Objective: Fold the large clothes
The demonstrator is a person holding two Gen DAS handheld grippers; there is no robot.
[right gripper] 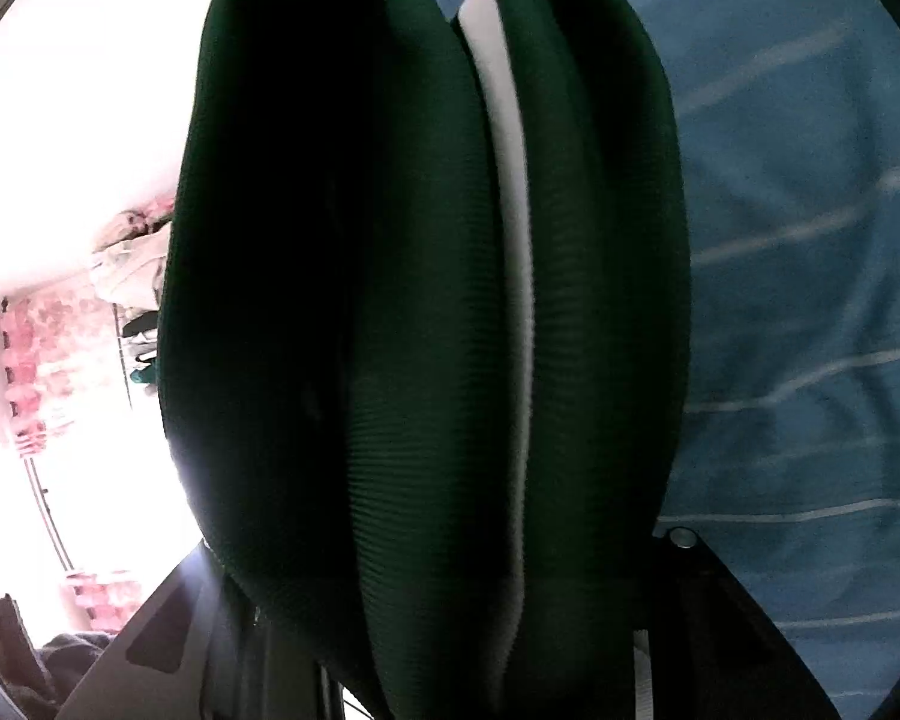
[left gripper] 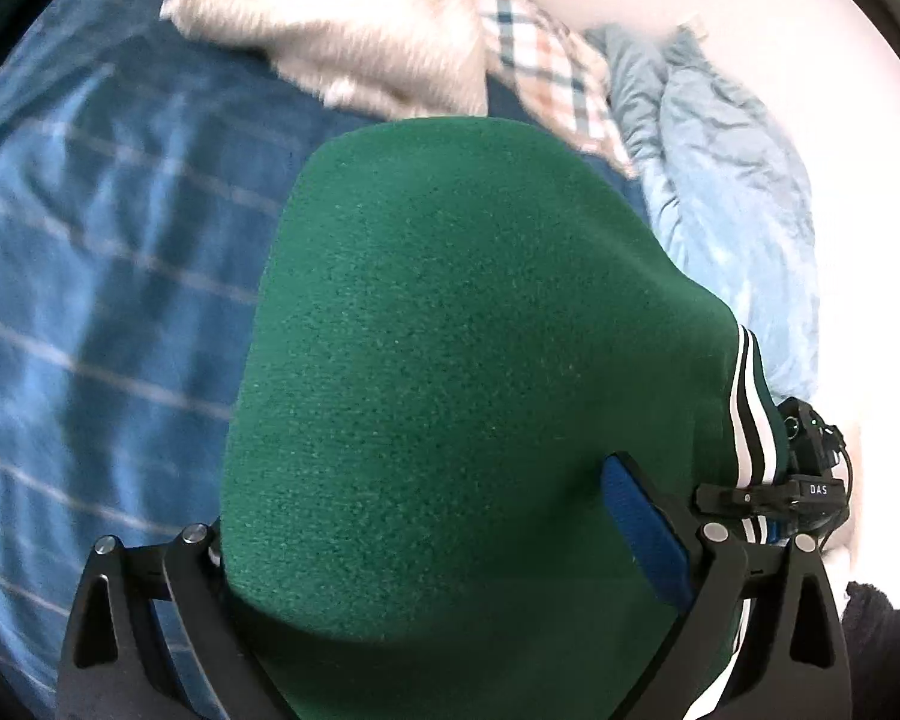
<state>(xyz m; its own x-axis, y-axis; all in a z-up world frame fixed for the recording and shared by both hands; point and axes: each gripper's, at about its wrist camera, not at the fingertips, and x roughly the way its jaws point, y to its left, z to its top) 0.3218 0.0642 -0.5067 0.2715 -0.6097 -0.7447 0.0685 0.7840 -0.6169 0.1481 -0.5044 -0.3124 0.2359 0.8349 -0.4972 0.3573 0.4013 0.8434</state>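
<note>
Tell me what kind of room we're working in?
Most likely a bedroom: the green garment hangs over a bed with a blue striped sheet, a rumpled light blue duvet and a plaid cloth beside it.

We hold our left gripper [left gripper: 414,504] pitched steeply downward, its two black fingers spread wide, the blue pad [left gripper: 642,528] of the finger on the right of its view sunk into the green garment [left gripper: 450,300] that fills the whole gap between the jaws. The other finger's pad is hidden behind that cloth. Our right gripper [right gripper: 444,546] sits just beside the left one, tilted less steeply downward, and its jaws clamp a thick bunch of the same garment, with only the bases of both fingers showing.
</note>
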